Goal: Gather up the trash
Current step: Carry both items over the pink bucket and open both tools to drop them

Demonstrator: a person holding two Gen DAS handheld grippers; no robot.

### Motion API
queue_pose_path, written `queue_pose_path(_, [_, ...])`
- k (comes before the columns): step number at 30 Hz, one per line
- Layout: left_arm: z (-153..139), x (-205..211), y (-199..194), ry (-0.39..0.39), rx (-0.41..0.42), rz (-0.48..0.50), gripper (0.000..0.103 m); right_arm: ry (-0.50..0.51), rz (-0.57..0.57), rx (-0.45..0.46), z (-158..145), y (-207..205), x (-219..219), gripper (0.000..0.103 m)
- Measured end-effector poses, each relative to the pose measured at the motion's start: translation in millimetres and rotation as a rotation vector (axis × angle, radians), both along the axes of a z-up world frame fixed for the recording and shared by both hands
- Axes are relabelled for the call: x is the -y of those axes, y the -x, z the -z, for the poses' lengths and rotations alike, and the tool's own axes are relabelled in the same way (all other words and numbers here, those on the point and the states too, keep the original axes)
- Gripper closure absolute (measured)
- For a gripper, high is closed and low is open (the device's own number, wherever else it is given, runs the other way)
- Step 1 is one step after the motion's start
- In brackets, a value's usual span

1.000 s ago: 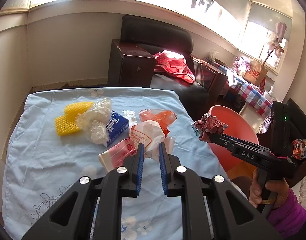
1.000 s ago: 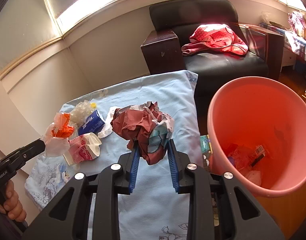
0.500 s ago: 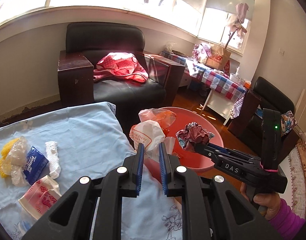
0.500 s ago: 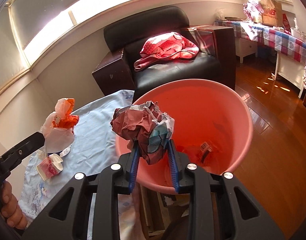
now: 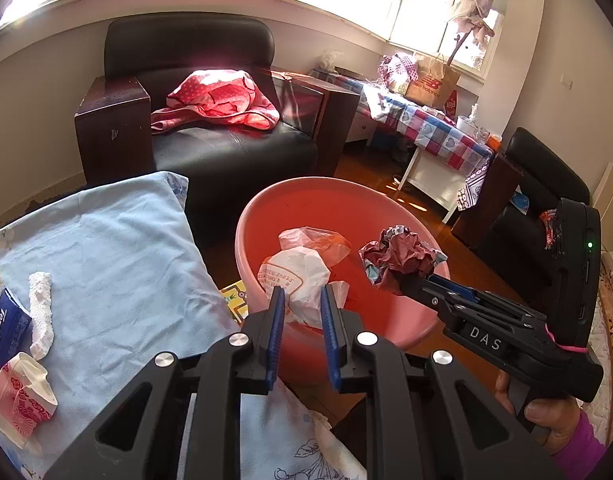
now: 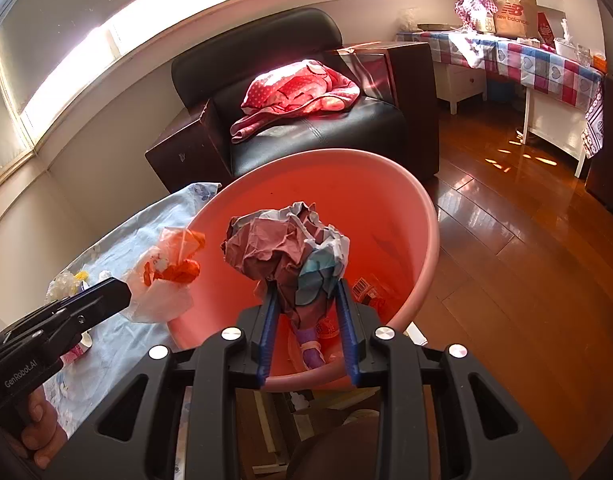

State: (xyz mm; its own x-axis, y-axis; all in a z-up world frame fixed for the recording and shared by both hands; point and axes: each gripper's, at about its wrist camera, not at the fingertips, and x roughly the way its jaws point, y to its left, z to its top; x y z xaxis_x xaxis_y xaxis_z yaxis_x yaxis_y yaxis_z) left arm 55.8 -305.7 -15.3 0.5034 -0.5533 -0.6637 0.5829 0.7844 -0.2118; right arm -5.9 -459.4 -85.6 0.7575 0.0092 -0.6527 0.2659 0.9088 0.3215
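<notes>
My left gripper [image 5: 300,300] is shut on a white and orange plastic bag [image 5: 302,268] and holds it over the near rim of the pink bin [image 5: 346,192]. My right gripper [image 6: 306,292] is shut on a crumpled maroon paper ball [image 6: 282,248] and holds it above the bin [image 6: 386,200]. The bag also shows in the right wrist view [image 6: 166,276], at the bin's left rim. The paper ball shows in the left wrist view [image 5: 398,258] over the bin's right side. Some trash lies at the bin's bottom [image 6: 366,288].
A table with a blue cloth [image 5: 106,248] stands left of the bin and bears a blue tissue pack [image 5: 6,328], a white strip [image 5: 40,312] and a pink-white wrapper [image 5: 18,396]. A black armchair [image 5: 210,132] is behind; wood floor [image 6: 526,260] is to the right.
Both grippers have swung right from over the table to above the pink bin, each still holding its piece of trash.
</notes>
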Motion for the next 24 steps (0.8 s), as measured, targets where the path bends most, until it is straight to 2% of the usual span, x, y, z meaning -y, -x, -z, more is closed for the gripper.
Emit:
queue_pose_path(2, [-0.3,1.9,1.6,-0.006,-0.002,-0.002,0.072,-0.009,-0.001,-0.007,1.3,-1.6,0.4,0.073])
queue_pose_path(5, [-1.2,-3.2,2.9,0.005,-0.003,-0.001,0.065,-0.014,0.008,-0.015,2.7,-3.0,1.4,0.068])
queue_pose_path(7, [-3.3,-6.5,4.5,0.011,0.002,-0.003,0.064,-0.027,0.01,-0.017,3.2,-3.5,1.1,0.065])
queue_pose_path(14, [-9.7,-28.1,7.9,0.034,0.004,-0.029,0.064,-0.002,-0.005,-0.016,-3.5,-0.5,-9.9,0.065])
queue_pose_path(24, [-22.7,-90.8,29.3,0.03,0.071,-0.103,0.057,0.018,-0.108,0.014,-22.0,2.2,-52.8,0.065])
